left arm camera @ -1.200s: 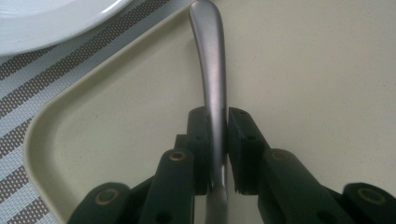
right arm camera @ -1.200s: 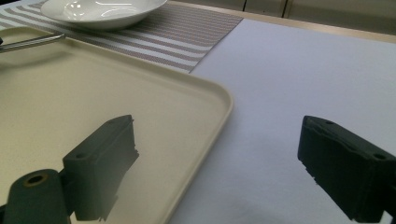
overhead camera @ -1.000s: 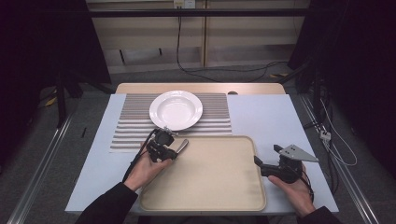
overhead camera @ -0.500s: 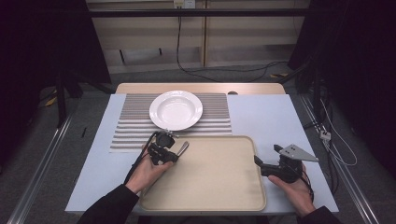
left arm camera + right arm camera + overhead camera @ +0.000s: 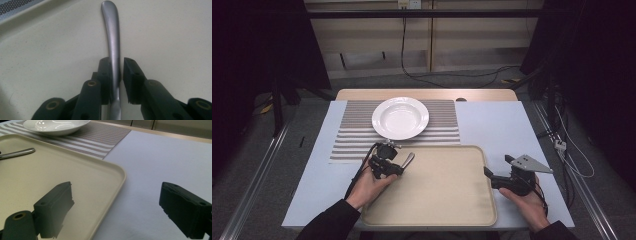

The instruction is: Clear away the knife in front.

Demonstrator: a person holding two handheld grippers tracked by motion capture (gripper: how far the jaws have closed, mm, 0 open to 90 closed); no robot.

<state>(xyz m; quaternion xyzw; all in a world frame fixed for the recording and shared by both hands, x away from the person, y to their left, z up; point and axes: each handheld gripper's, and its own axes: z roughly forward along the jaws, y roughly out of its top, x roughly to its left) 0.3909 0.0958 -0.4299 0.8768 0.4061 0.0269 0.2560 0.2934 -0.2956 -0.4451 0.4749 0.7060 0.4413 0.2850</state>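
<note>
A metal utensil's handle [image 5: 111, 37] lies on the beige tray [image 5: 162, 37], running between the jaws of my left gripper [image 5: 120, 65]. The jaws have just been opening: the left pad still touches the handle and the right pad stands a small gap off it. In the high view the left gripper [image 5: 394, 167] sits at the tray's [image 5: 452, 210] near-left corner, with the handle [image 5: 408, 160] pointing toward the plate. My right gripper [image 5: 116, 195] is open and holds nothing; it straddles the tray's right rim [image 5: 120, 177]. In the high view it [image 5: 488, 172] is at the tray's right edge.
A white plate [image 5: 400, 117] rests on a striped placemat [image 5: 442, 125] behind the tray. The pale table top [image 5: 497, 125] stretches to the right of the mat. Cables trail on the floor at the right. From the right gripper view, the plate [image 5: 55, 125] lies far left.
</note>
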